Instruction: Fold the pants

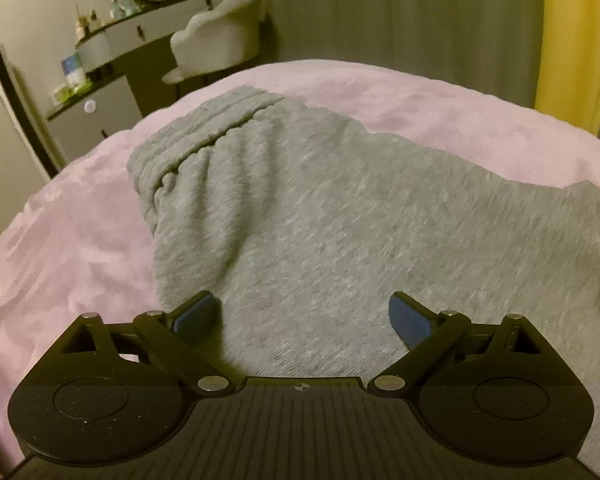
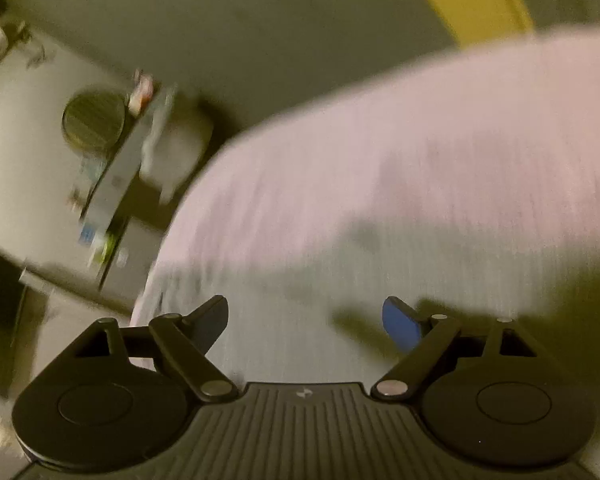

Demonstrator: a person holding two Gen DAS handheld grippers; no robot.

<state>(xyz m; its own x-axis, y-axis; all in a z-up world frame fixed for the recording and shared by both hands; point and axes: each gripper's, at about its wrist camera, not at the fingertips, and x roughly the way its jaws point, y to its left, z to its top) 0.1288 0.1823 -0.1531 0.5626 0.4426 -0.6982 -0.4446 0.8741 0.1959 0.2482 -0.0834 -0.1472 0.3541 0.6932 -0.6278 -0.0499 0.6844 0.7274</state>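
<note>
While the grey sweatpants (image 1: 300, 208) run lengthwise away toward their waistband (image 1: 204, 128), the left gripper (image 1: 304, 316) hovers nearer — wide open, empty — as is the right gripper (image 2: 304, 320).

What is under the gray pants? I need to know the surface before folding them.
The gray pants lie on a pink blanket, visible all around them. What lies beneath the fabric itself is covered.

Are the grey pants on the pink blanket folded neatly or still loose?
Still loose: the grey knit pants lie rumpled on the pink fleece blanket, waistband creased; how many layers cannot be told.
</note>
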